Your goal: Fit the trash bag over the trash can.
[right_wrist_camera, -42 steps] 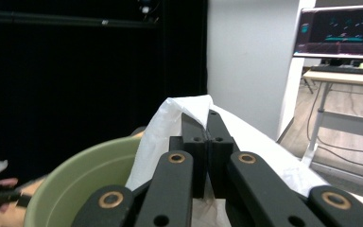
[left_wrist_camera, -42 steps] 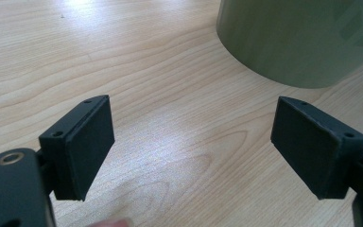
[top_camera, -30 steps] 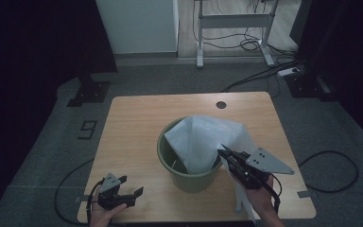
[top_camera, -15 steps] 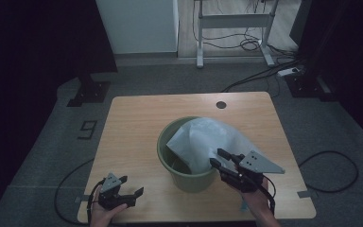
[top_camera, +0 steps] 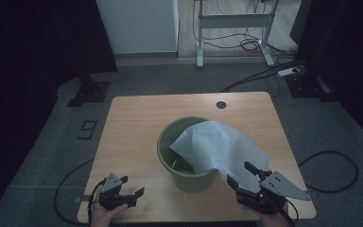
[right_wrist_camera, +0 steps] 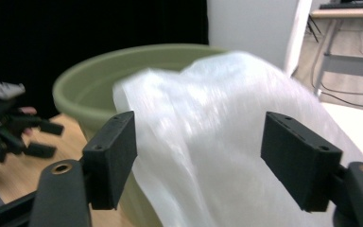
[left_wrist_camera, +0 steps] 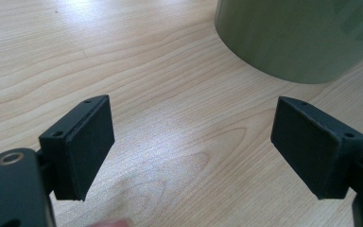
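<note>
While a floor mark (top_camera: 88, 128) seemingly reads "9", both grippers gape empty; right gripper (top_camera: 240, 177) just released the bag (top_camera: 222, 147).

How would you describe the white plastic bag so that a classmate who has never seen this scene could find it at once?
Start at the wooden table and find the green bucket near its middle. The white plastic bag hangs half in the bucket and drapes over the rim on the side toward the right gripper. It is the only pale, crinkled, translucent thing there.

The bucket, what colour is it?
The bucket is olive green, clearest in the high view.
</note>
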`<action>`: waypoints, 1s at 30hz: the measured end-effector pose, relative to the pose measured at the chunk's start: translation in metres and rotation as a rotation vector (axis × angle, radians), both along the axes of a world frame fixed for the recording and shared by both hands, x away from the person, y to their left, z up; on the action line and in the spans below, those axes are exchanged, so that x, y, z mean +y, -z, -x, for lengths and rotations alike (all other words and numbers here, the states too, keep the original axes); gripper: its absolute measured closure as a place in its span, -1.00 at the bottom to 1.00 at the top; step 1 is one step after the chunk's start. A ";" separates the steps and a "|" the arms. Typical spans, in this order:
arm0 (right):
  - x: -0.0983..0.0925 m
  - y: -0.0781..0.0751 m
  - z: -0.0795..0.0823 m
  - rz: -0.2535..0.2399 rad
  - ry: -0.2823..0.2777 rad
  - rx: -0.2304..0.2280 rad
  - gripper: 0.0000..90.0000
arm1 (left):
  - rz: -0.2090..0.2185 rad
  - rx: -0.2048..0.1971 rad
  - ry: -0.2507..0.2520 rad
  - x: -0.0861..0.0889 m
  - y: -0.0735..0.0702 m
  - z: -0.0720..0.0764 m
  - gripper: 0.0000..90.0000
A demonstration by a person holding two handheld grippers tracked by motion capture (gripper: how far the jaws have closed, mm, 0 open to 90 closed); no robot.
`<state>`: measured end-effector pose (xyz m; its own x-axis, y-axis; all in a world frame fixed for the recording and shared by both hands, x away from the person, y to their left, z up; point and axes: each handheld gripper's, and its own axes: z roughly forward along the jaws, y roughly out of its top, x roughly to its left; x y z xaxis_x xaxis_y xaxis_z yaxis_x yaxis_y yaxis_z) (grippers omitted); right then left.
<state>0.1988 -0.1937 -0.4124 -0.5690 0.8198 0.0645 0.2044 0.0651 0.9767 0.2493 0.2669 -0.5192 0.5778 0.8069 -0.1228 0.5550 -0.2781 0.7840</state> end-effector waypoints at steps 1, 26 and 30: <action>-0.001 0.002 0.002 0.014 0.008 0.003 -0.43 | 0.000 0.000 0.000 0.000 0.000 0.000 -0.70; -0.016 0.065 0.010 0.201 0.201 0.129 -0.07 | 0.029 -0.010 -0.001 0.003 -0.004 0.001 -0.65; -0.023 0.068 0.005 0.234 0.243 0.109 0.37 | 0.047 -0.012 -0.002 0.001 -0.010 0.002 -0.65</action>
<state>0.1933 -0.2171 -0.4800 -0.3553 0.9302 -0.0918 0.3438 0.2214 0.9126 0.2477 0.2675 -0.5088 0.5782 0.8012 -0.1539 0.5457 -0.2396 0.8030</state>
